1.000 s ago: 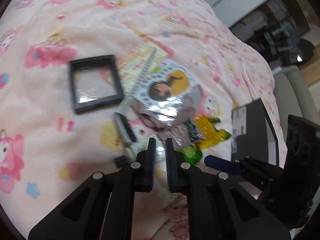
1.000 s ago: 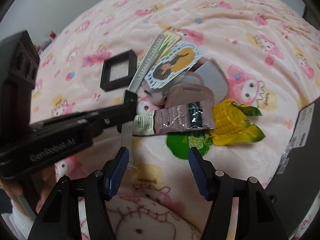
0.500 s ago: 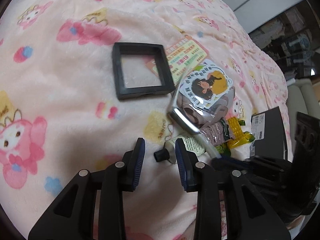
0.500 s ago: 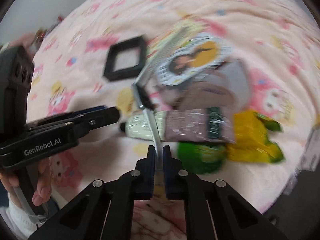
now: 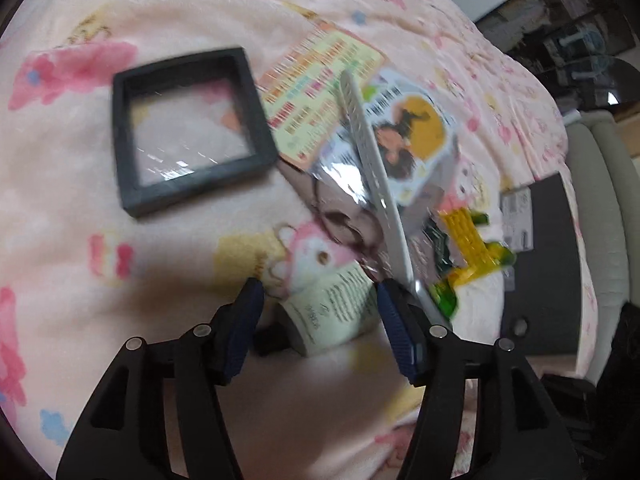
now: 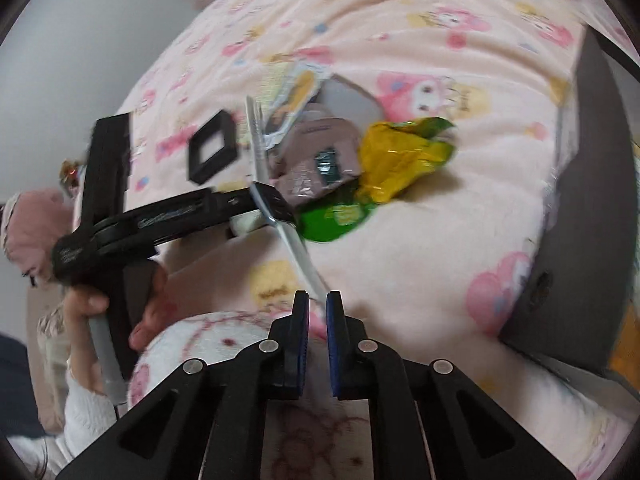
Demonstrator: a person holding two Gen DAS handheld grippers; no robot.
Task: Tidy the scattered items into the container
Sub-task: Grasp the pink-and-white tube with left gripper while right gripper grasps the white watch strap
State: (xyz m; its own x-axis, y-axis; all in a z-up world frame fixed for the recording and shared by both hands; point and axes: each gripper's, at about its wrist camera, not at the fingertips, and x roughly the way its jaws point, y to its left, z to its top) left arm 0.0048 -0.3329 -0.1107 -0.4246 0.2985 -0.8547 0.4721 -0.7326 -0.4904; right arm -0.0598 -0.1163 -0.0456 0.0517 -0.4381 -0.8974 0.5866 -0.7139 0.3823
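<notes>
My right gripper [image 6: 317, 295] is shut on the near end of a long silver toothed strip [image 6: 298, 248], which slants up and away over the heap. In the left wrist view the strip [image 5: 380, 176] passes behind my right-hand finger. My left gripper [image 5: 318, 286] is low over the blanket, and its jaws are opening. A pale green tube [image 5: 332, 312] with a black cap lies between them, and the pads do not press on it. A dark grey box [image 6: 580, 200] stands at the right.
On the pink blanket lie a black square frame [image 5: 188, 128], a printed card [image 5: 320, 80], a cartoon sticker pack [image 5: 408, 136], a brown sachet [image 6: 320, 160], a yellow corn packet [image 6: 400, 156] and a green packet [image 6: 336, 216]. A person's hand [image 6: 96, 300] grips the left handle.
The right jaws closed on the strip's near end and swung it across the heap. The left jaws spread wider and sank closer to the blanket, around the tube.
</notes>
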